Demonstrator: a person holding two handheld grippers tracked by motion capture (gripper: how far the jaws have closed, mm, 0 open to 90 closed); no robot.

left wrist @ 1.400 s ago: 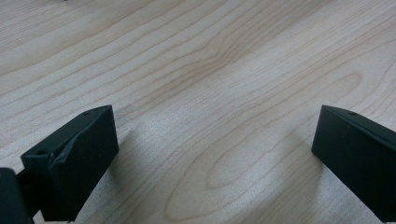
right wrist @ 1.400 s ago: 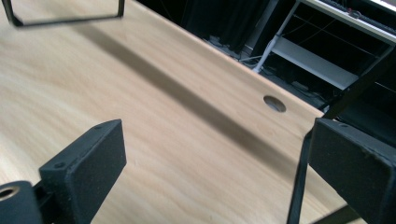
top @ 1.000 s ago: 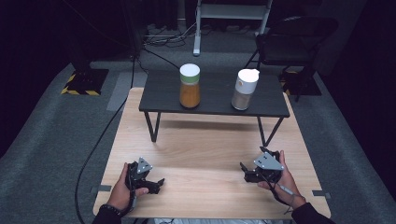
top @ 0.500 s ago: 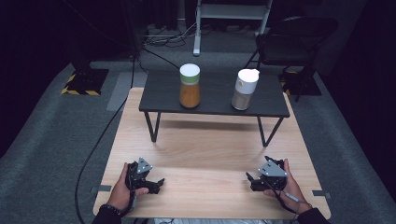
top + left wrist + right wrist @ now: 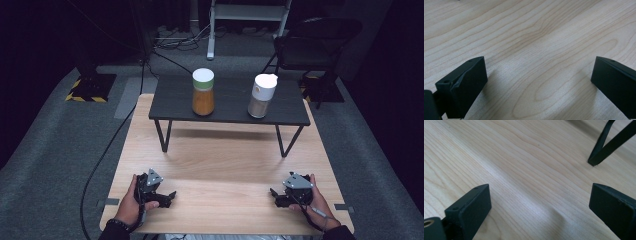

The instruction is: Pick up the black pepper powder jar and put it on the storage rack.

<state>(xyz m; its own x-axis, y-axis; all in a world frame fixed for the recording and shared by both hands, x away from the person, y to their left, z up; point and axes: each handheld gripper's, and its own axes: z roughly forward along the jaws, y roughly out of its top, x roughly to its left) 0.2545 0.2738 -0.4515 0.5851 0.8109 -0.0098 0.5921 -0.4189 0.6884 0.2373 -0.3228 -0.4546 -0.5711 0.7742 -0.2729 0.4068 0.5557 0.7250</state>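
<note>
Two jars stand on a small black raised shelf (image 5: 230, 116) at the back of the wooden table (image 5: 220, 165): one with orange contents and a white lid (image 5: 203, 92), and a pale one with a white lid (image 5: 263, 95). My left gripper (image 5: 169, 198) rests on the table near its front left, held by a hand, jaws wide apart over bare wood (image 5: 539, 75). My right gripper (image 5: 274, 195) rests near the front right, also held by a hand. Its jaws stand wide apart with nothing between them (image 5: 539, 202).
The shelf stands on thin black legs (image 5: 162, 135); one leg foot (image 5: 596, 160) shows ahead in the right gripper view. Beyond the table lie grey carpet, cables, a dark chair (image 5: 315, 45) and a white stand (image 5: 247, 12).
My right gripper has dropped lower and a little toward the front right edge of the table. The left gripper has stayed where it was.
</note>
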